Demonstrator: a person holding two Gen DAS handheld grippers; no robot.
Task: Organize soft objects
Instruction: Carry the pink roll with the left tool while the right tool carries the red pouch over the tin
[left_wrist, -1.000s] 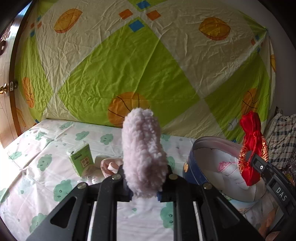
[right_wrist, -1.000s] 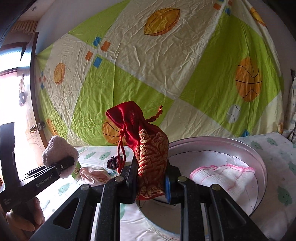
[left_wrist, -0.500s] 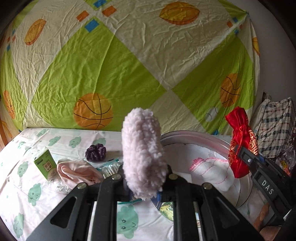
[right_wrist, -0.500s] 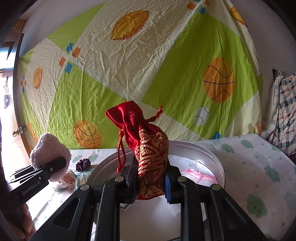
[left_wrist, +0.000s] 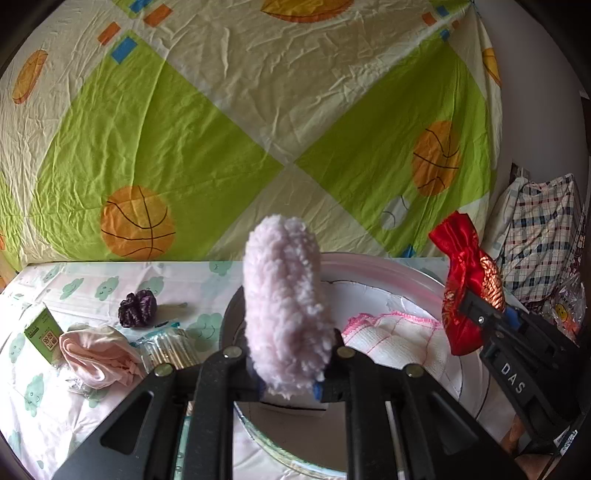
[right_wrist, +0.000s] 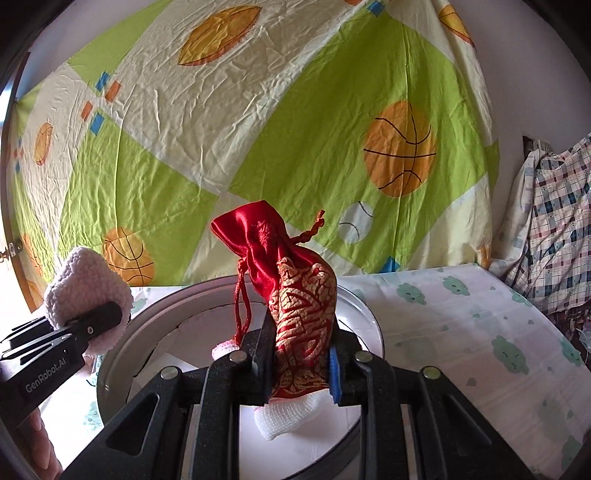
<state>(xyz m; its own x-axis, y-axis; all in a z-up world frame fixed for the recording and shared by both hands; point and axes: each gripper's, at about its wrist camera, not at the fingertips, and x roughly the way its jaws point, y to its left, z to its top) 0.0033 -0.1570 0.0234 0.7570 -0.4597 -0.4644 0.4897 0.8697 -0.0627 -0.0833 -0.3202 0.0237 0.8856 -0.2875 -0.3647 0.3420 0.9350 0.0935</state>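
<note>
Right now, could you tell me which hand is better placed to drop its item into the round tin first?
Right, probably. The right tongs hold the red pouch directly over the round tin, above the white cloth. The left tongs hold the fluffy pink piece nearer the rim.

A home bedroom is indicated: a bed or table is covered by a cloud-print sheet (right_wrist: 461, 314), and a wrinkled green-and-cream basketball-print bedsheet (left_wrist: 229, 122) is hung as a backdrop directly behind it. Plaid fabric (right_wrist: 554, 221) is piled at the right end of the cloud-print sheet, and a wooden door edge (right_wrist: 14, 236) is seen at its left end.
</note>
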